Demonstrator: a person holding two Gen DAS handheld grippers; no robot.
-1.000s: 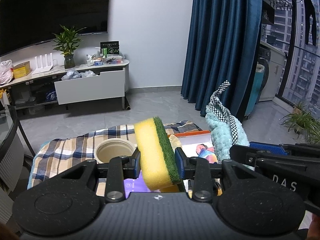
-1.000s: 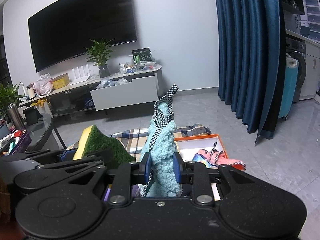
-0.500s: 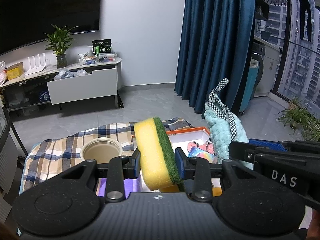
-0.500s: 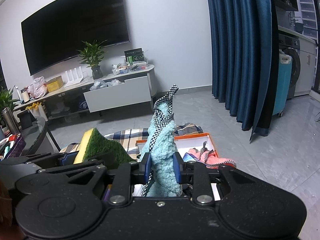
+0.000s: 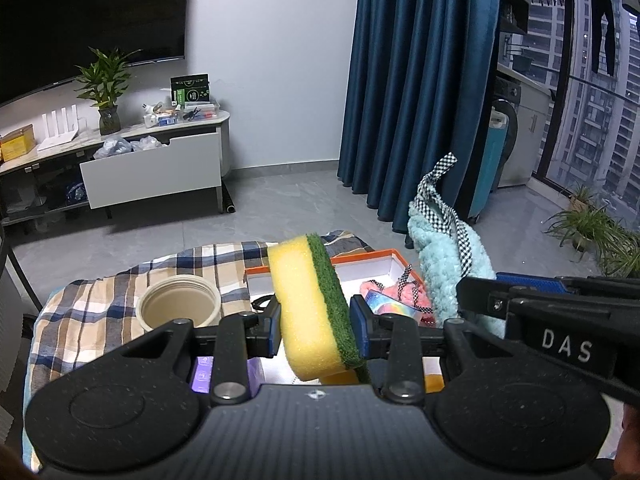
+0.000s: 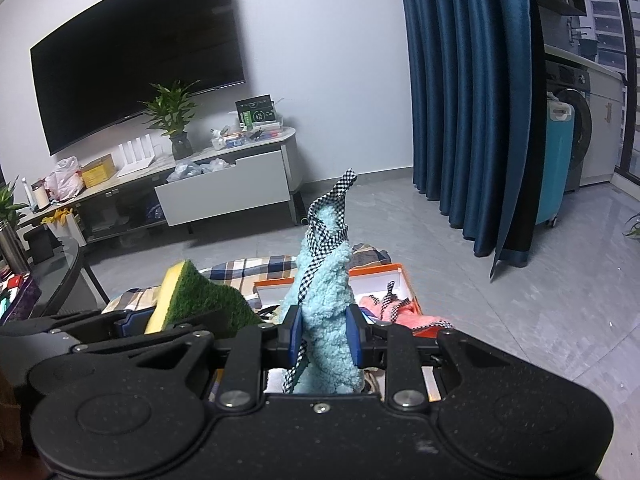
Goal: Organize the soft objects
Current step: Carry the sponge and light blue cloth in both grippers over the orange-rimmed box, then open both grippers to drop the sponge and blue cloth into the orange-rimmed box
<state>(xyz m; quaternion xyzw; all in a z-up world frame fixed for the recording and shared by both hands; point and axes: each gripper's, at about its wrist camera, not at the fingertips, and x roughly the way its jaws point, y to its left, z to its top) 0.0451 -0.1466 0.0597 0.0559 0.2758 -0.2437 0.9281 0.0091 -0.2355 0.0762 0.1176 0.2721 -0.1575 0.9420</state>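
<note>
My left gripper (image 5: 316, 330) is shut on a yellow sponge with a green scouring side (image 5: 308, 304), held on edge above the table. My right gripper (image 6: 323, 338) is shut on a fluffy light-blue cloth with checkered trim (image 6: 326, 280), which stands up between the pads. Each held thing shows in the other view: the cloth (image 5: 444, 256) at the right of the left wrist view, the sponge (image 6: 192, 300) at the left of the right wrist view. Below both lies an orange-rimmed white box (image 5: 360, 258) holding a pink checkered cloth (image 5: 400, 292).
A tan round bowl (image 5: 178, 306) sits on the plaid tablecloth (image 5: 88, 316) left of the box. A purple item (image 5: 204, 372) lies under my left gripper. Beyond the table are grey floor, a TV cabinet (image 6: 224, 188) and blue curtains (image 6: 460, 100).
Both views have shifted slightly, so the table items sit a little more to the left in frame. Both grips are unchanged.
</note>
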